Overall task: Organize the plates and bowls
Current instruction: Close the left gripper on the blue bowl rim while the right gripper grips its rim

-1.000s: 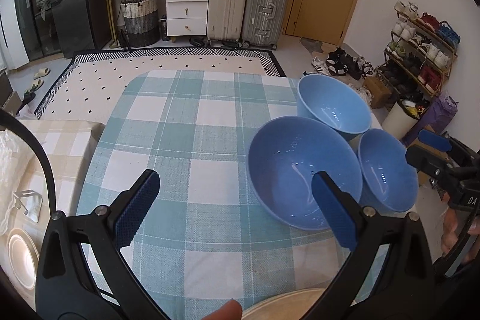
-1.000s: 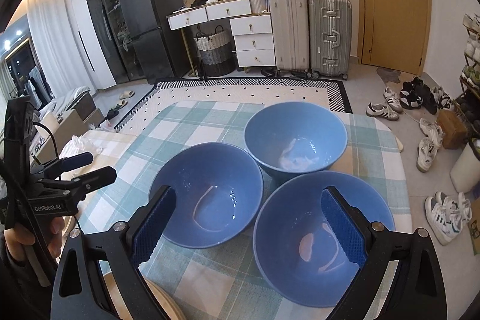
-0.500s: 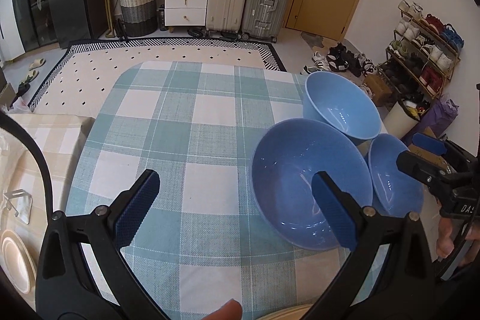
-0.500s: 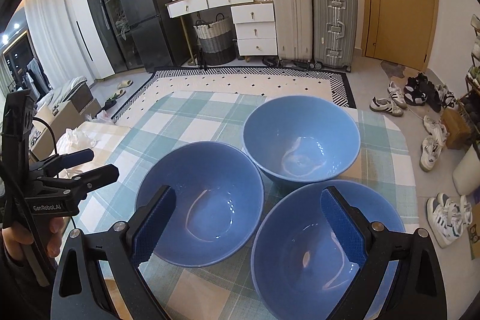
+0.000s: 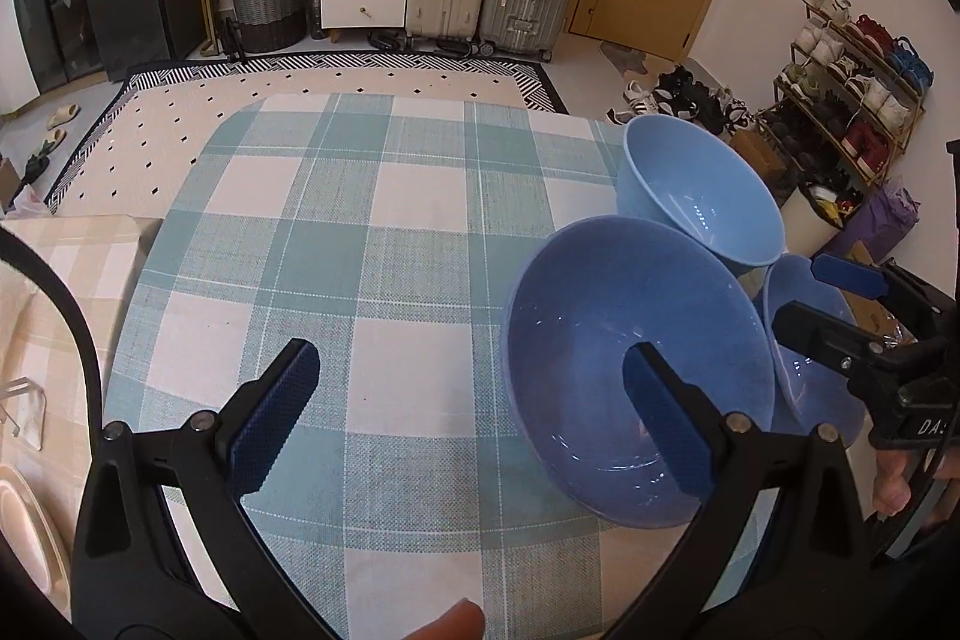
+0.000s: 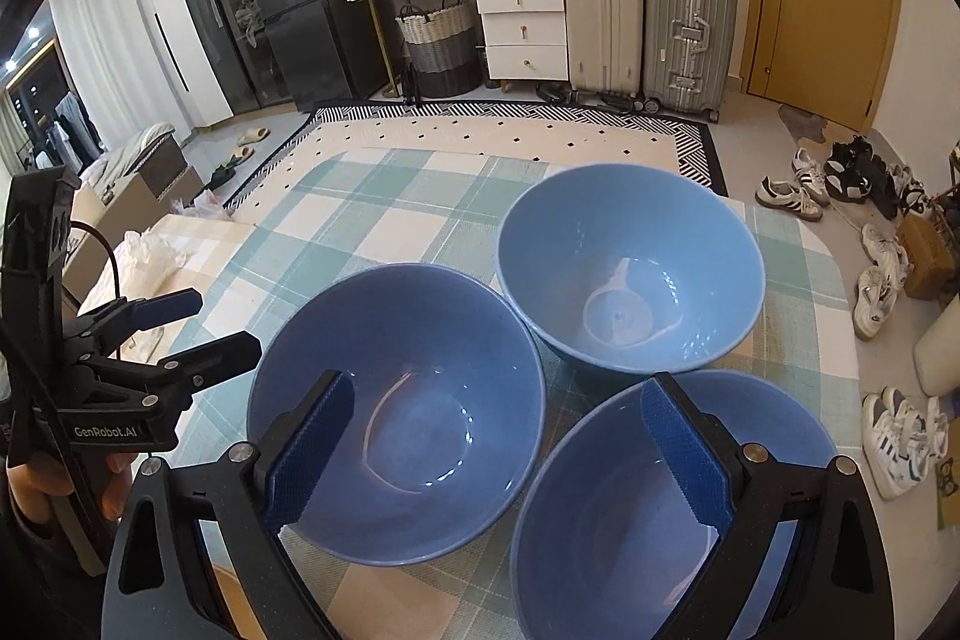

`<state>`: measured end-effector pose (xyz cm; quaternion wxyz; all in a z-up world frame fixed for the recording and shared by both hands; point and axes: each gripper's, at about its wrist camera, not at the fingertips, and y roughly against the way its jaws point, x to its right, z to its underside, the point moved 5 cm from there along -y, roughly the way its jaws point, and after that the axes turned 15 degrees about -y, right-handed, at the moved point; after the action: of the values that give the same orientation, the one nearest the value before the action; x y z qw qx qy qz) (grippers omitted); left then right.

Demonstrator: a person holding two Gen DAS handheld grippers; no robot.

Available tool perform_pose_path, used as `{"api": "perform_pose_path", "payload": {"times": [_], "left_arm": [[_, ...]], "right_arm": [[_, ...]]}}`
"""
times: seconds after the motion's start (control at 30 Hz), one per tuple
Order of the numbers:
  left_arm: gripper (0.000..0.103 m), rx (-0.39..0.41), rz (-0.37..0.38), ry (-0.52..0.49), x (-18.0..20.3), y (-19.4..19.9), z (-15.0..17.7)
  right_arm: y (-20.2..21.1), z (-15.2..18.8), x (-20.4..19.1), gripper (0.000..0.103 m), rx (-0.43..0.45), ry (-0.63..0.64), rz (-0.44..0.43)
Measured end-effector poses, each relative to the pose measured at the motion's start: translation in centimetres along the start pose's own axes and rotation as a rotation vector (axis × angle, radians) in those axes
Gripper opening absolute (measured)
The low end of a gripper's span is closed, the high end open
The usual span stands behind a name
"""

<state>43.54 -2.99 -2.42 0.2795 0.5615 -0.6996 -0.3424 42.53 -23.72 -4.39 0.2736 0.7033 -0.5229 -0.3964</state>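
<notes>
Three blue bowls sit clustered toward the right side of the worktop (image 5: 384,244), which is covered with a teal and white checked cloth. The darker blue bowl (image 6: 408,436) is nearest the middle, the lighter blue bowl (image 6: 630,268) stands just beyond it on the far right, and the third bowl (image 6: 636,520) lies near the right edge; the three look to be touching or nearly so, though the fisheye view makes the gaps hard to judge.

The left hand-held gripper (image 5: 468,418) hovers over the near part of the worktop with its fingers wide apart and nothing between them; its right pad (image 5: 660,424) overlaps the darker bowl in the view, the left pad over bare cloth. A fingertip (image 5: 450,625) shows at the bottom edge of that view.

The right hand-held gripper (image 6: 498,454) is likewise spread open and empty, its left pad (image 6: 312,448) over the darker bowl's near rim and its right pad over the third bowl. In the left wrist view it reaches in from the right, above the third bowl.

A pale plate (image 5: 24,532) lies partly seen at the near left, off the checked cloth.
</notes>
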Motion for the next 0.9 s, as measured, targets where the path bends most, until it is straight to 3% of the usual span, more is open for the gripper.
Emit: {"api": "perform_pose_path", "payload": {"times": [0.17,0.3,0.43,0.67,0.83,0.9], "left_arm": [[0.101,-0.012,0.003,-0.001,0.1,-1.0,0.1],[0.1,-0.018,0.0,-0.01,0.4,-1.5,0.3],[0.098,-0.032,0.009,-0.013,0.6,-2.2,0.4],[0.086,-0.046,0.025,-0.016,0.9,-2.9,0.7],[0.074,-0.061,0.043,-0.022,1.3,-3.6,0.8],[0.068,-0.063,0.054,-0.023,1.5,-3.9,0.9]], "right_arm": [[-1.2,0.1,-0.1,0.098,-0.022,0.008,-0.007],[-2.3,0.4,-0.4,0.083,-0.049,0.031,-0.004],[-3.2,0.7,-0.4,0.082,-0.073,0.039,0.001],[-4.5,1.0,-0.5,0.066,-0.118,0.06,0.0],[-5.3,1.0,-0.5,0.066,-0.13,0.061,0.015],[-5.6,1.0,-0.5,0.061,-0.136,0.062,0.022]]}}
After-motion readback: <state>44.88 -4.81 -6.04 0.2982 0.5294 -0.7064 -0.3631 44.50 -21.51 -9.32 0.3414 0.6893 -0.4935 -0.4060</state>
